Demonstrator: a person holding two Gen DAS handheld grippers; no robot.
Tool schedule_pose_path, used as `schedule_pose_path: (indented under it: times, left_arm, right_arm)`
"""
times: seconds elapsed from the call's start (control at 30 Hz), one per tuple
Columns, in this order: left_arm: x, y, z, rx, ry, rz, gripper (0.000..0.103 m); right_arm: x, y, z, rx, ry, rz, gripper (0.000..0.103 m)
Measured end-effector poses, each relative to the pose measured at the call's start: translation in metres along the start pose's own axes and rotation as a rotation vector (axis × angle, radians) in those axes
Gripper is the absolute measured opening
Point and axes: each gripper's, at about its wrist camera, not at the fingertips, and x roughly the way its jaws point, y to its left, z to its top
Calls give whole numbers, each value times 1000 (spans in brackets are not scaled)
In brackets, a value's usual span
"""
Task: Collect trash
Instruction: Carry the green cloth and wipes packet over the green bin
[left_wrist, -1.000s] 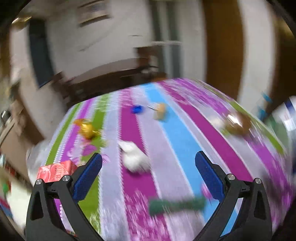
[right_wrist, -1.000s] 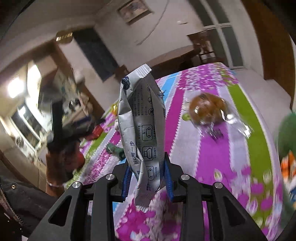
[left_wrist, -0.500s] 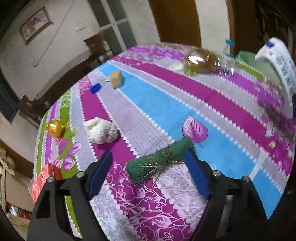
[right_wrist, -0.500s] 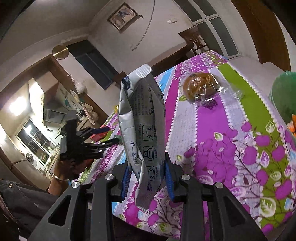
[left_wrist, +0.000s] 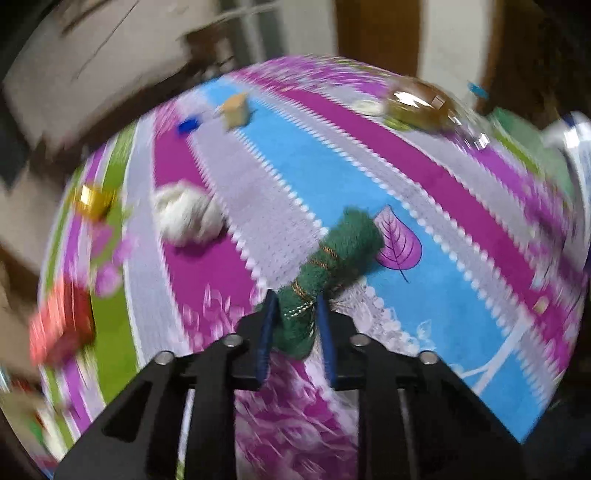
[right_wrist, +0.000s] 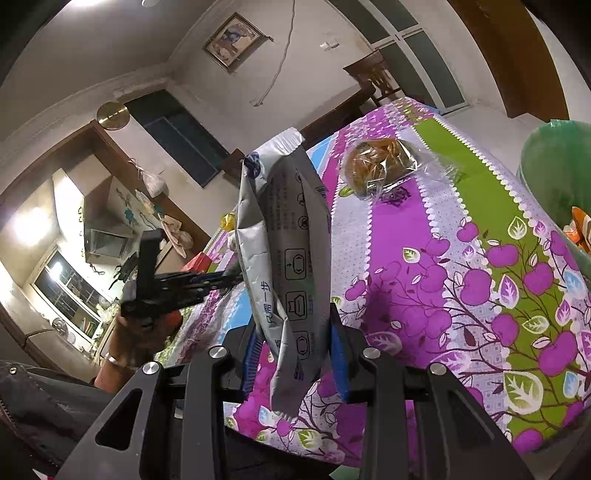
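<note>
My left gripper (left_wrist: 295, 306) is shut on one end of a green rolled cloth tied with gold thread (left_wrist: 332, 266), which sticks out forward over the striped tablecloth (left_wrist: 424, 229). My right gripper (right_wrist: 295, 343) is shut on an upright silver-grey snack wrapper (right_wrist: 284, 236), held above the table's near corner. The left gripper (right_wrist: 192, 284) also shows in the right wrist view, to the left of the wrapper. A green bin (right_wrist: 557, 173) with orange trash inside stands at the right edge of that view.
On the cloth lie a white crumpled wad (left_wrist: 188, 214), a gold wrapper (left_wrist: 92, 199), a red box (left_wrist: 59, 325), a blue cap (left_wrist: 188, 124), a tan block (left_wrist: 236, 109) and a bagged bun (left_wrist: 417, 99), which also shows in the right wrist view (right_wrist: 380, 162).
My left gripper closed its open jaws on the green rolled cloth, which now points forward between them. My right gripper keeps its hold on the wrapper and has barely moved.
</note>
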Motion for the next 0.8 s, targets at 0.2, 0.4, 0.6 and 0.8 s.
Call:
schedule_pose_path:
  times: [0.2, 0.4, 0.6, 0.8]
  left_arm:
    - [-19, 5, -10, -207, 53, -141, 43]
    - [-32, -11, -4, -48, -63, 49, 67]
    - [-19, -23, 12, 157, -106, 67, 75]
    - [8, -23, 6, 239, -38, 10, 39]
  right_arm:
    - [9, 2, 1, -20, 13, -30, 34]
    - [19, 5, -1, -39, 30, -44, 34]
    - [24, 6, -5, -32, 38, -39, 34]
    - [24, 10, -4, -54, 41, -45, 34]
